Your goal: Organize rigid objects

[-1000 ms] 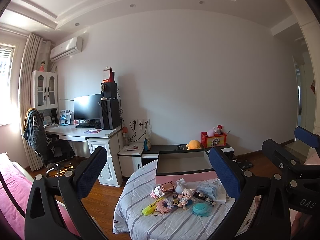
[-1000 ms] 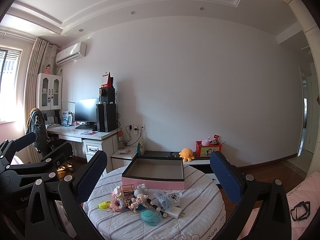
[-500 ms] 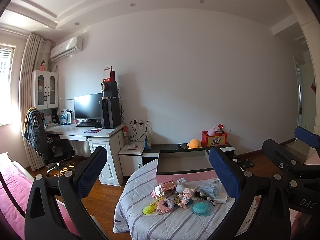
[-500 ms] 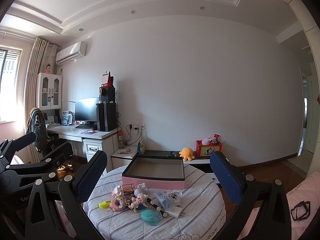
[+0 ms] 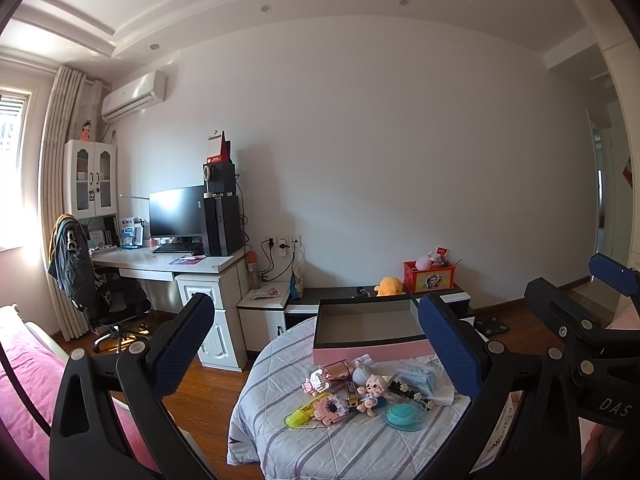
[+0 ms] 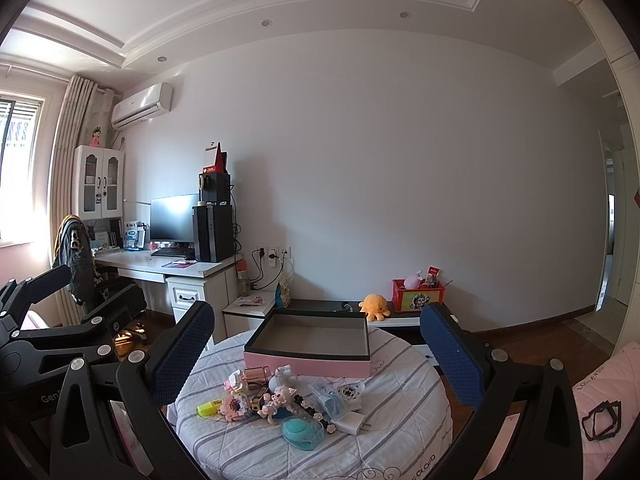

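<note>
A pink box (image 5: 370, 350) (image 6: 308, 363) with a dark rim and bare inside sits at the far side of a round table under a striped cloth (image 5: 352, 440) (image 6: 400, 412). In front of it lies a cluster of small items: a yellow highlighter (image 5: 306, 414) (image 6: 210, 408), a teal case (image 5: 404, 415) (image 6: 302, 433), a small doll (image 5: 372, 392) (image 6: 278, 398), a copper cup (image 5: 338, 369) (image 6: 256, 374) and a white charger (image 6: 354, 426). My left gripper (image 5: 316, 354) and right gripper (image 6: 318, 364) hang open well short of the table, holding nothing.
A white desk (image 5: 176, 266) with monitor and computer tower stands at the left wall, an office chair (image 5: 92, 284) beside it. A low dark cabinet (image 6: 320, 306) behind the table carries an orange plush (image 6: 374, 306) and a red box (image 6: 418, 296). Pink bedding (image 5: 24, 368) lies at left.
Both views have shifted very slightly; the table and its items sit almost where they were. Neither gripper has changed its opening.
</note>
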`<action>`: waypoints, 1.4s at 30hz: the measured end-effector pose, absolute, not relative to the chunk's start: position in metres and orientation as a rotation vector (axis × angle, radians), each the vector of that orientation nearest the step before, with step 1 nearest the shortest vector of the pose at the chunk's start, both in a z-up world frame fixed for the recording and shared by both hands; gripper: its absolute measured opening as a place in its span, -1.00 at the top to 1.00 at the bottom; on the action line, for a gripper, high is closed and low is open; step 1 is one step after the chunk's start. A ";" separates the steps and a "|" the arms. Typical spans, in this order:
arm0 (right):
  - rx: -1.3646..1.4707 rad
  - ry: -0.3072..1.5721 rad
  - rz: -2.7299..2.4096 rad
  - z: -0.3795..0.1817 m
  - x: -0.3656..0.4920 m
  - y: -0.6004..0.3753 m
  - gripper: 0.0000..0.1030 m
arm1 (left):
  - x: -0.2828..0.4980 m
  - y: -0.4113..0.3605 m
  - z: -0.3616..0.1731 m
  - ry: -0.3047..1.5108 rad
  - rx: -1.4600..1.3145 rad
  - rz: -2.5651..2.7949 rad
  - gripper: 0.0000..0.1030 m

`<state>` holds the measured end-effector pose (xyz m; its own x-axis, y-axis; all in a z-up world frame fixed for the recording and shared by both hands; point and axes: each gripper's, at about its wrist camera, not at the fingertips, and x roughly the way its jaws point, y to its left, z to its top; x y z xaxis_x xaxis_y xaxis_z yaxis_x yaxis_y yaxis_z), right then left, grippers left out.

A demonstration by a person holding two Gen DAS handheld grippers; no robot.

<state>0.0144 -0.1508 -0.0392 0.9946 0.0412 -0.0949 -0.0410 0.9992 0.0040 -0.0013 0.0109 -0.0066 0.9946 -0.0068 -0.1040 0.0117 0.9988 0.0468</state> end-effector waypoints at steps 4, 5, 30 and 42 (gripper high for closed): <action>0.003 0.097 0.041 -0.039 0.015 -0.151 -1.00 | -0.001 0.011 -0.007 0.105 0.048 -0.009 -1.00; 0.002 0.095 0.041 -0.039 0.014 -0.151 -1.00 | -0.001 0.011 -0.007 0.105 0.048 -0.009 -1.00; 0.003 0.107 0.039 -0.047 0.016 -0.146 -1.00 | 0.000 0.012 -0.008 0.112 0.049 -0.011 -1.00; 0.015 0.199 0.051 -0.076 0.044 -0.145 -1.00 | 0.034 0.017 -0.063 0.219 0.082 -0.025 -1.00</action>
<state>0.0438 -0.1452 -0.0764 0.9790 0.0518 -0.1971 -0.0488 0.9986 0.0199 0.0337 0.0166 -0.0631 0.9759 -0.0156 -0.2178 0.0336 0.9963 0.0789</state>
